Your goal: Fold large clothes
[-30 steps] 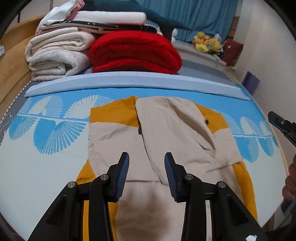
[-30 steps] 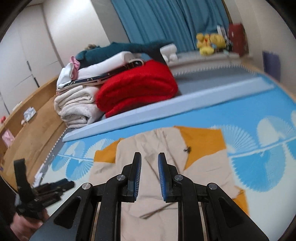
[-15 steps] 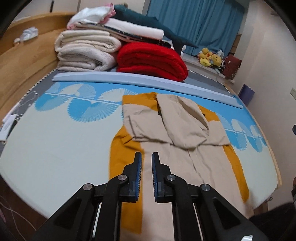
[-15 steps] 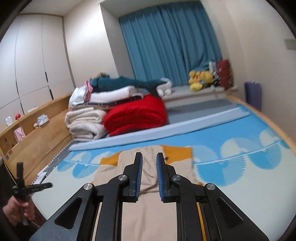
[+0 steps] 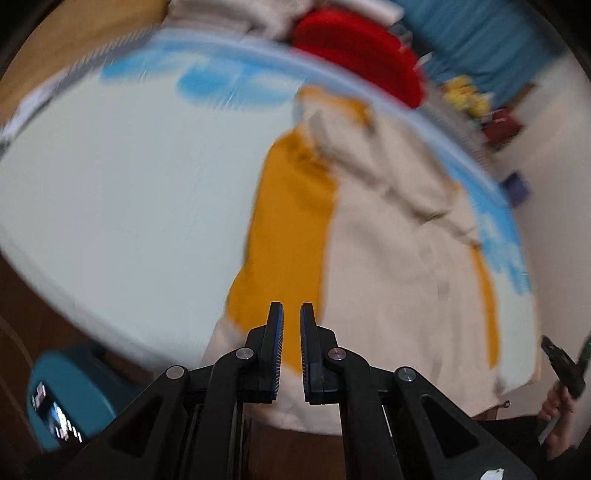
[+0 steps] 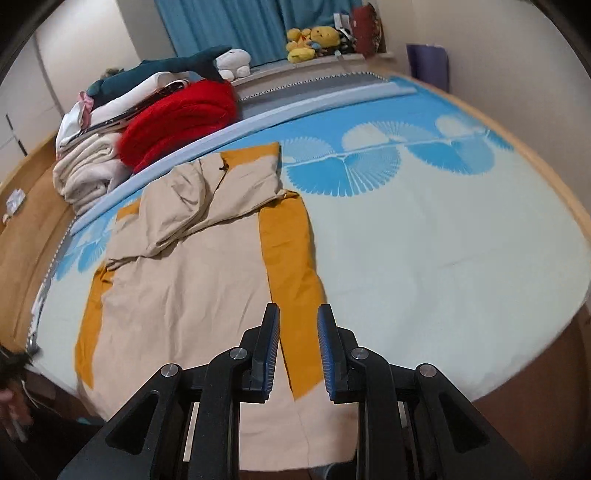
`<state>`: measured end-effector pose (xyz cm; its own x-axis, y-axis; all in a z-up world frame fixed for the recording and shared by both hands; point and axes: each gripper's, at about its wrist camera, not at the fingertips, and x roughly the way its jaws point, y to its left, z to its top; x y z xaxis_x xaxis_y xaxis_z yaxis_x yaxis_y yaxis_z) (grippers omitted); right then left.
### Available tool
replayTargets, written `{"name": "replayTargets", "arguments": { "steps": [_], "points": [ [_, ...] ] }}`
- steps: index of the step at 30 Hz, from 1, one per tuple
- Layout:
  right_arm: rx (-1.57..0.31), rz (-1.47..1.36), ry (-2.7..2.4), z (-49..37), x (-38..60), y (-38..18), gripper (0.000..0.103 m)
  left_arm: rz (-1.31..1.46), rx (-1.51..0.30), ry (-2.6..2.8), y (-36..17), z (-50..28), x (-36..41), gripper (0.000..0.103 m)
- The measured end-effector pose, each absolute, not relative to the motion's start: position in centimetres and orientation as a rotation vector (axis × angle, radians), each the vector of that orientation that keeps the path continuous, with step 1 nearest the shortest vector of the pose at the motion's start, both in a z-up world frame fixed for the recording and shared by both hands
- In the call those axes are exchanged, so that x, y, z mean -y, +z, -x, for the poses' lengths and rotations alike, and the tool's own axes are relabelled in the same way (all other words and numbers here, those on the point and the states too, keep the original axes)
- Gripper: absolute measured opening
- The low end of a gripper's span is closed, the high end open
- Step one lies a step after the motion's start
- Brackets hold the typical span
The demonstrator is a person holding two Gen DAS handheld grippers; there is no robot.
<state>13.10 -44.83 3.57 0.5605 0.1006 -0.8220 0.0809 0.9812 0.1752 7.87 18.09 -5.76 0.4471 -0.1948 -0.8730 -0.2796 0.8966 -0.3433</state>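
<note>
no text, label, brand or number can be read anywhere here.

A big bed [image 6: 461,240] with a pale sheet and blue fan shapes fills the room. Blue curtains [image 6: 229,26] hang at the top of the frame. White walls [image 6: 517,55] stand at the right. A brown wooden ledge [image 6: 26,206] runs along the left.

- Beige cotton garment [image 6: 192,280], mustard-yellow side panels.
- Pale bed sheet [image 6: 443,258], blue fan-shaped print.
- Red knitted blanket [image 6: 177,118], folded.
- Teal-blue curtain [image 6: 221,22].
- Yellow plush toys [image 6: 310,40].
</note>
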Motion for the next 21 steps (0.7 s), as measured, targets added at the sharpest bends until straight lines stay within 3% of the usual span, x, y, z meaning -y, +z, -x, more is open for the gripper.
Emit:
{"name": "replayTargets", "arguments": {
  "steps": [6,10,15,21],
  "points": [
    [-1.202,-0.148,-0.077,-15.1,45.3,-3.3,0.027,0.455,-1.267,0.17,-10.3,-8.5,-18.2,0.006],
    [-1.344,-0.087,-0.118,-15.7,45.2,-6.7,0.035,0.494,-1.294,0.227,-11.7,-8.3,-19.2,0.023],
    [-1.417,-0.061,-0.165,-15.3,45.6,-8.8,0.052,0.465,-1.327,0.258,-12.9,-8.5,-19.2,0.035],
    [-1.459,-0.029,-0.181,-14.4,45.4,-10.0,0.057,0.412,-1.337,0.282,-14.1,-8.8,-18.4,0.041]
  ]
}}
